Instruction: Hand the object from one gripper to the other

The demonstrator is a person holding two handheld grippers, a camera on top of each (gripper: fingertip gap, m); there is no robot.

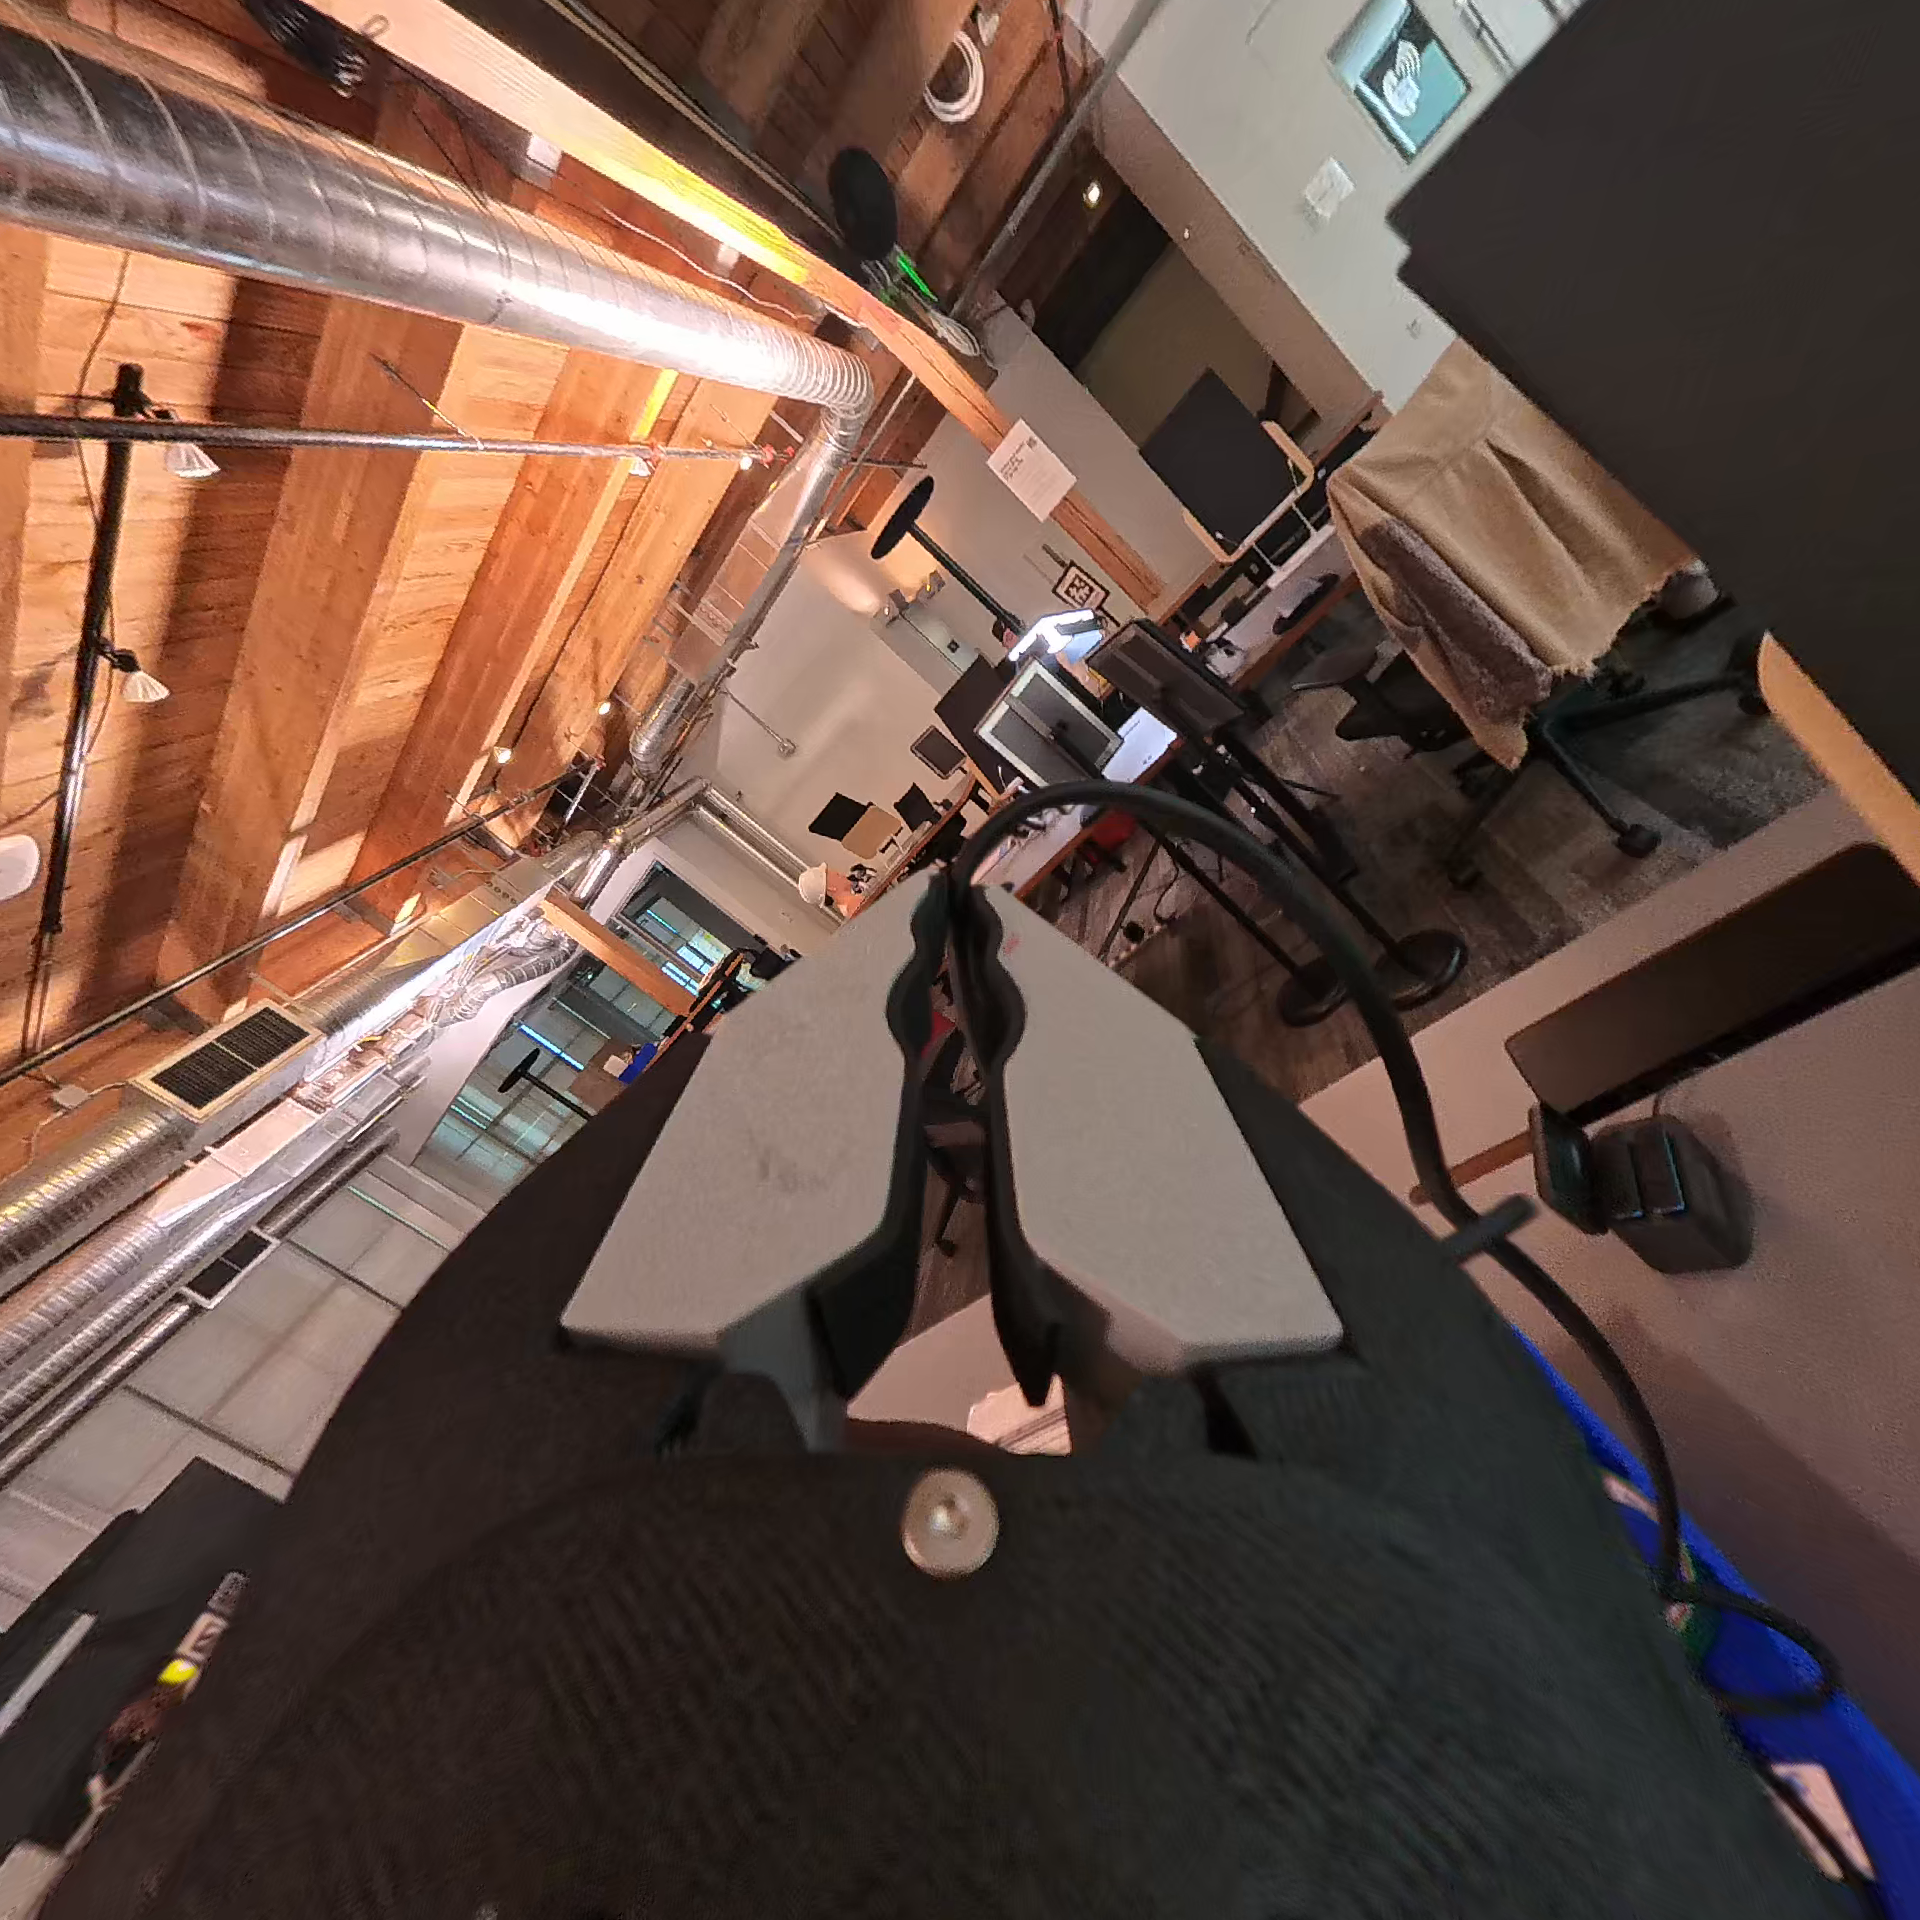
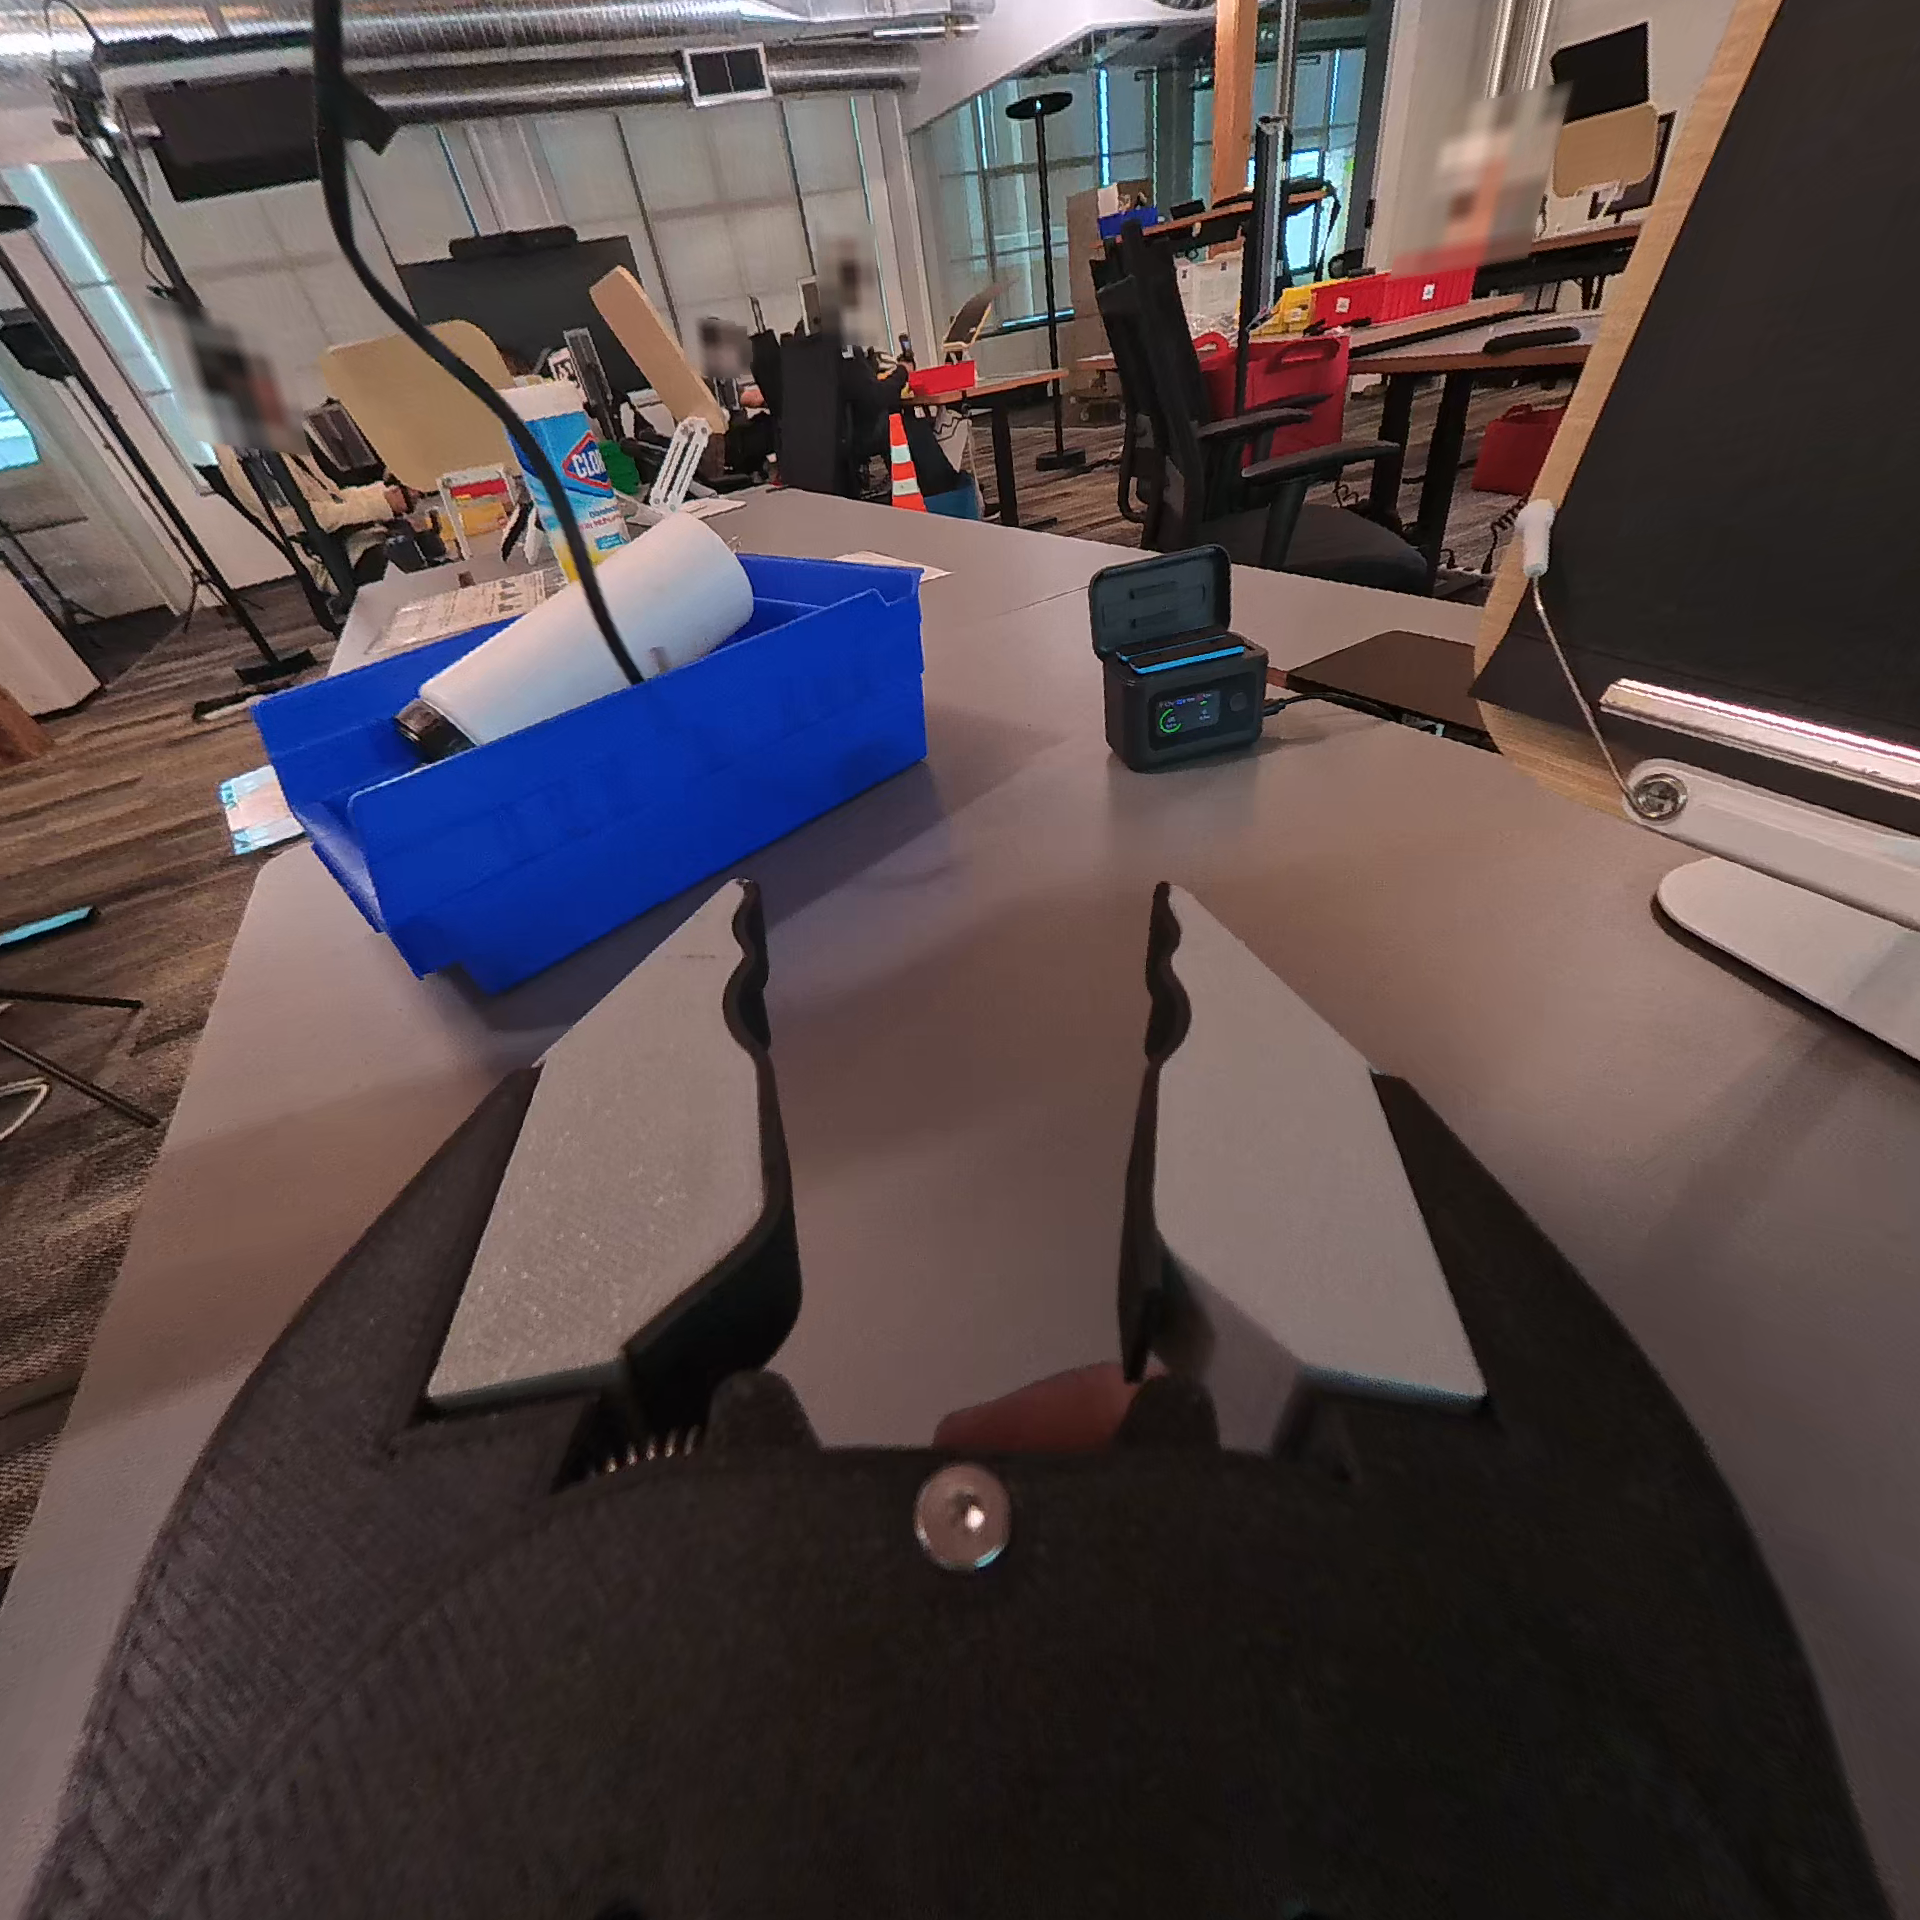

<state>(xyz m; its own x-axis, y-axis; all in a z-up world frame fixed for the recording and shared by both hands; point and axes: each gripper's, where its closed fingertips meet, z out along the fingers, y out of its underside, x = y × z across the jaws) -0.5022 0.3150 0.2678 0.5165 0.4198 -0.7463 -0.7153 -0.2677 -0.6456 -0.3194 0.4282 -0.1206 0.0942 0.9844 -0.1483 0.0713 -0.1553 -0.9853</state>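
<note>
Two grippers: left [image 1: 961,894] pinches black cable [image 1: 1351,966], right [image 2: 954,904] gapes.

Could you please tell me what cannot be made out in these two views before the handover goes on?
- Black cable: its lower end runs behind the left tongs in the left wrist view; in the right wrist view it leaves the top edge.
- Left tongs: outside the right wrist view, so the distance to the open right tongs is unknown.
- White cylinder: its lower part sits behind the blue bin wall.
</note>
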